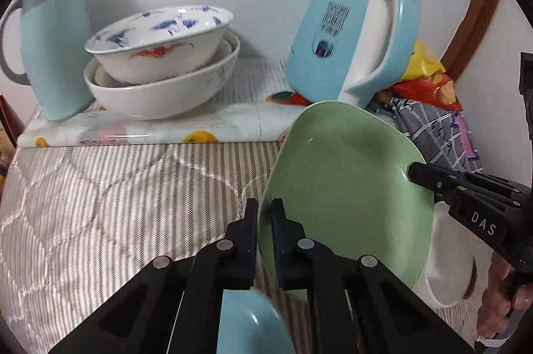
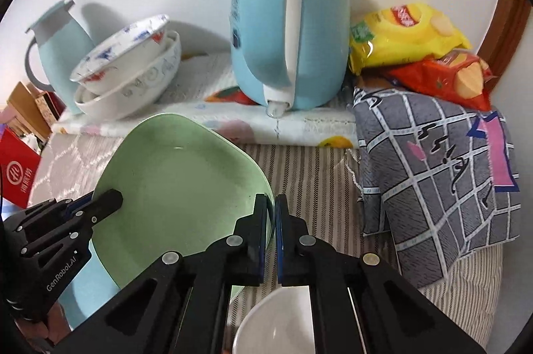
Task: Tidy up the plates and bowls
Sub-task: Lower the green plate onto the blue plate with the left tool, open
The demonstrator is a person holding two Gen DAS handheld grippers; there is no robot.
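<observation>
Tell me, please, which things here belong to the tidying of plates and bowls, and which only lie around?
Belong to the job:
green plate, held by left gripper and right gripper
stacked bowls
blue dish
white bowl

Just lying about:
kettle
thermos jug
snack bags
grey cloth

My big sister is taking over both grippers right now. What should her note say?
Left gripper: shut on the left rim of the pale green squarish ceramic plate.
Right gripper: shut on the same plate's right rim.
The plate is held tilted above the striped tablecloth.
Below: a light blue dish under the left gripper, a white bowl under the right.
Done: painted white bowls stacked at the back by the wall.
Left: set down the green plate, then sort the blue dish and white bowl.
</observation>
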